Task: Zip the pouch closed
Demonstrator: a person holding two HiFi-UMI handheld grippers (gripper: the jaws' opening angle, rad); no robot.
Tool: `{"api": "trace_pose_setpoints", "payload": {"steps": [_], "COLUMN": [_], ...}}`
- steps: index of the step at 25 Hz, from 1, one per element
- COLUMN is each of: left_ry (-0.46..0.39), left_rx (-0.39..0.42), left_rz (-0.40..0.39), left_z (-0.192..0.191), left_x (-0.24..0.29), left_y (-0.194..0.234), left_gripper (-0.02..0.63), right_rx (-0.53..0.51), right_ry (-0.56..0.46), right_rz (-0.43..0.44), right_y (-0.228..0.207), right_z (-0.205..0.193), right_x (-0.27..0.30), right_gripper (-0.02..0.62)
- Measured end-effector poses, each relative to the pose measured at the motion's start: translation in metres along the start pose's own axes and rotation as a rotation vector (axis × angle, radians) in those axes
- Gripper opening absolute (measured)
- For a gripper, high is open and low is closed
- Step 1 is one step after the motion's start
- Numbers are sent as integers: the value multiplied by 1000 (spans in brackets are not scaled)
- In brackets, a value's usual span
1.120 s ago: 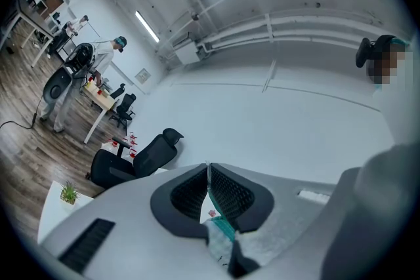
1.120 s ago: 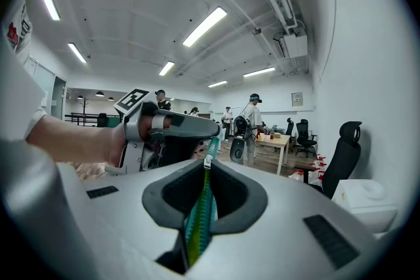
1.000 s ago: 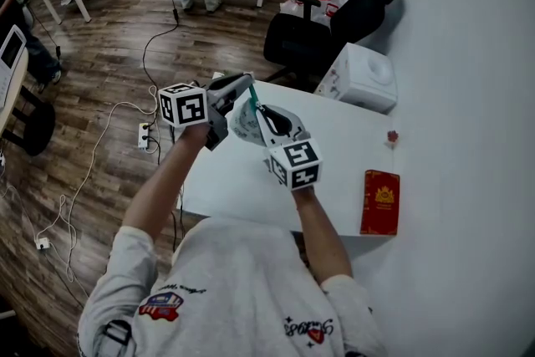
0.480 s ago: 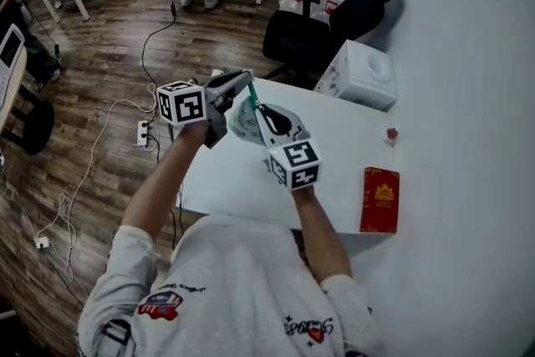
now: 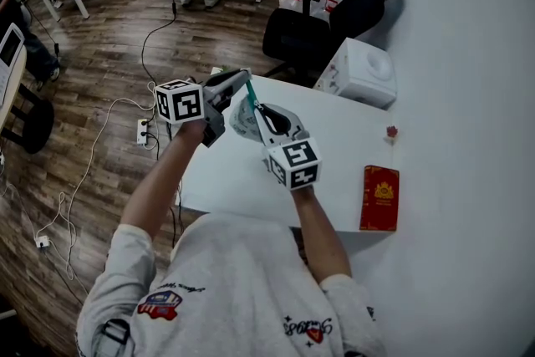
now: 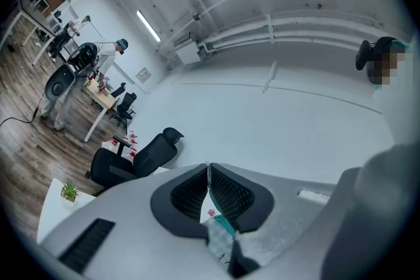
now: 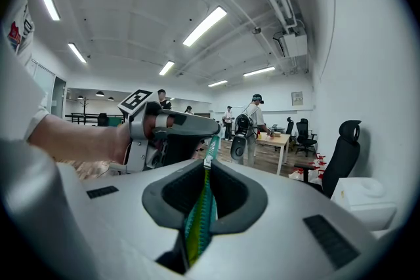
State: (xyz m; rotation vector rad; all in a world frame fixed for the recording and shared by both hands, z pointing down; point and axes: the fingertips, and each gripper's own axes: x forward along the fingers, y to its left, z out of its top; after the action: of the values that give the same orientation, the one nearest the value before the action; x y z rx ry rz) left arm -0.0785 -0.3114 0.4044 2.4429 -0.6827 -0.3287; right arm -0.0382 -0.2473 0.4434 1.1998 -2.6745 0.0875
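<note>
Left hand-held gripper point(image 6: 209, 170) pinches the pouch point(image 5: 240, 123) edge; right hand-held gripper point(image 7: 206, 170) clamps its teal zipper tape point(image 7: 200, 220), above the counter point(image 5: 226, 180).

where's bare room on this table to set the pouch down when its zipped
The widest bare stretch of the table runs from its left edge to the red booklet, under the held pouch. A smaller bare patch lies between the booklet and the white box. The wall side is tighter: booklet and a small red object.
</note>
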Motion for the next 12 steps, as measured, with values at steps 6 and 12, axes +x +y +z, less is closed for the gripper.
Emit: {"api": "trace_pose_setpoints", "payload": {"steps": [6, 12], "left_ry": [12, 23], "left_rx": [-1, -4], "left_rz": [0, 2], "left_z": [0, -4], "left_x": [-1, 0], "left_y": [2, 2], "left_gripper": [15, 15], "right_rx": [-8, 3], "right_ry": [6, 16], "right_rz": [5, 4], "right_y": [1, 2], "right_z": [-1, -5], "right_x": [-1, -1], "right_gripper": [35, 35]}}
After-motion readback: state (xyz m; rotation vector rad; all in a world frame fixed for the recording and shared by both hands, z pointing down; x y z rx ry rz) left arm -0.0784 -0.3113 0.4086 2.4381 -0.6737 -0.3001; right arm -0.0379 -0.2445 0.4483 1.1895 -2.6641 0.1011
